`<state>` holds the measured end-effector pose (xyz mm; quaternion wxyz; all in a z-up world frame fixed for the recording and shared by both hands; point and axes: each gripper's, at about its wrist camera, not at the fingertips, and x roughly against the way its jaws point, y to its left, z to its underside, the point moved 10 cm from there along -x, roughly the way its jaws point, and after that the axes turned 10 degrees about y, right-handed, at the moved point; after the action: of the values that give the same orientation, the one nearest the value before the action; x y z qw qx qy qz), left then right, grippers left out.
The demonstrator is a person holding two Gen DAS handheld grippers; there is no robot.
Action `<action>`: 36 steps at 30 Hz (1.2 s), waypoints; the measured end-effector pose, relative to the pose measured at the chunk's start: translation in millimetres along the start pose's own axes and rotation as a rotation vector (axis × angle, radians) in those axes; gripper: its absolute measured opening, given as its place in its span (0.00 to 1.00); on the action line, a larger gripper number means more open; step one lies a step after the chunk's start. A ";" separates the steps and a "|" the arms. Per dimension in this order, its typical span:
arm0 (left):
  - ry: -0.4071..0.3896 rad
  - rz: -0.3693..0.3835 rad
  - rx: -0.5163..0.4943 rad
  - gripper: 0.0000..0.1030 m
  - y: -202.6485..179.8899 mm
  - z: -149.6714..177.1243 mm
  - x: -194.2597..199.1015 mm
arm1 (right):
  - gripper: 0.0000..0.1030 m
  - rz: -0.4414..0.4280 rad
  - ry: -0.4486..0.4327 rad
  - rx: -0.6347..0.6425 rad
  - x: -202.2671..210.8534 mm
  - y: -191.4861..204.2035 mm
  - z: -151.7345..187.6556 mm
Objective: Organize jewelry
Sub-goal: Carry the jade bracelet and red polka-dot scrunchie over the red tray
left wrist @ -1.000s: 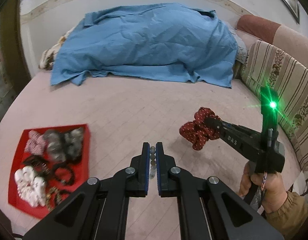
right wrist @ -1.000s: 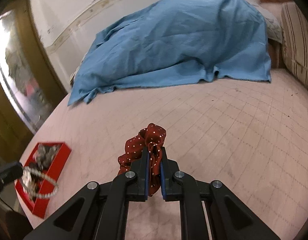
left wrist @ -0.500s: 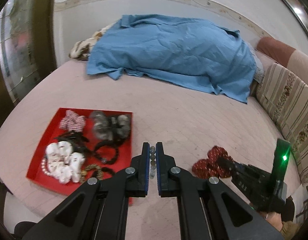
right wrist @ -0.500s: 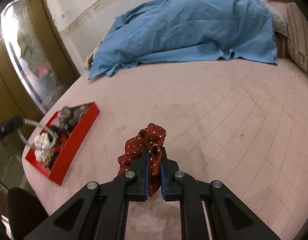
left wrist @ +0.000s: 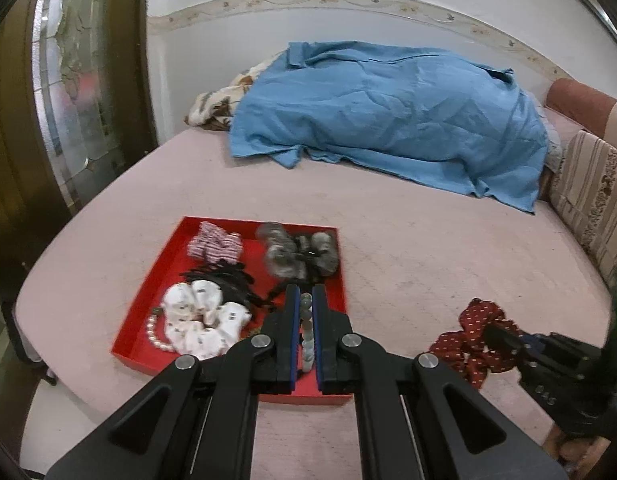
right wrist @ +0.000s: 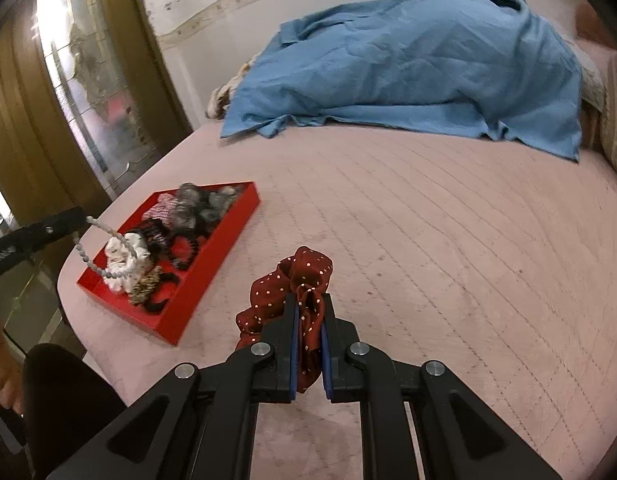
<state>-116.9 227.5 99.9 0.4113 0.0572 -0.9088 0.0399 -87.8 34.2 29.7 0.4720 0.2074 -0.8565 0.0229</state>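
Gripping a strand of grey-green beads (left wrist: 306,326), left gripper (left wrist: 304,312) clenched over the near end of the red tray (left wrist: 148,280); same strand seen from the right wrist view as a pale bead loop (right wrist: 108,256) dangling from the fingertips, hanging above the tray's near corner. Holding a dark red scrunchie with white dots (right wrist: 296,288), right gripper (right wrist: 308,320) clamped on the fabric, with folds bunched between the blue-lined pads and spilling out ahead and to the left. Raised just above the pink quilted bed cover (right wrist: 448,240), off to the right of the tray and apart from it; contact with the cover not clear. Packed inside the tray: a red-and-white striped scrunchie (left wrist: 214,242) at the far left, a grey fuzzy scrunchie (left wrist: 296,252) at the far right, a black claw clip (left wrist: 228,280) in the middle, a white printed scrunchie (left wrist: 202,320) nearer, a short pearl string (left wrist: 156,336) against the near left wall, and a leopard-print piece (right wrist: 146,286) at the near end. Lying across the far side of the bed, a crumpled blue sheet (left wrist: 388,120) over a patterned blanket (left wrist: 216,108). Standing along the right edge, a striped cushion (left wrist: 592,184).
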 end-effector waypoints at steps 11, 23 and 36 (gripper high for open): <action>-0.028 -0.042 -0.012 0.05 34.5 -20.0 -6.6 | 0.10 -0.033 -0.001 0.094 2.8 57.1 -26.8; -0.050 -0.066 -0.022 0.05 58.1 -48.4 -29.1 | 0.10 -0.021 0.000 0.152 -7.4 96.1 -48.7; -0.039 -0.080 0.000 0.05 80.5 -58.5 -54.1 | 0.10 -0.019 0.018 0.173 -25.0 112.3 -57.5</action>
<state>-49.1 318.1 95.7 0.3950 0.0944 -0.9135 0.0225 -72.5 158.6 58.7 0.4602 0.2553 -0.8451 0.0942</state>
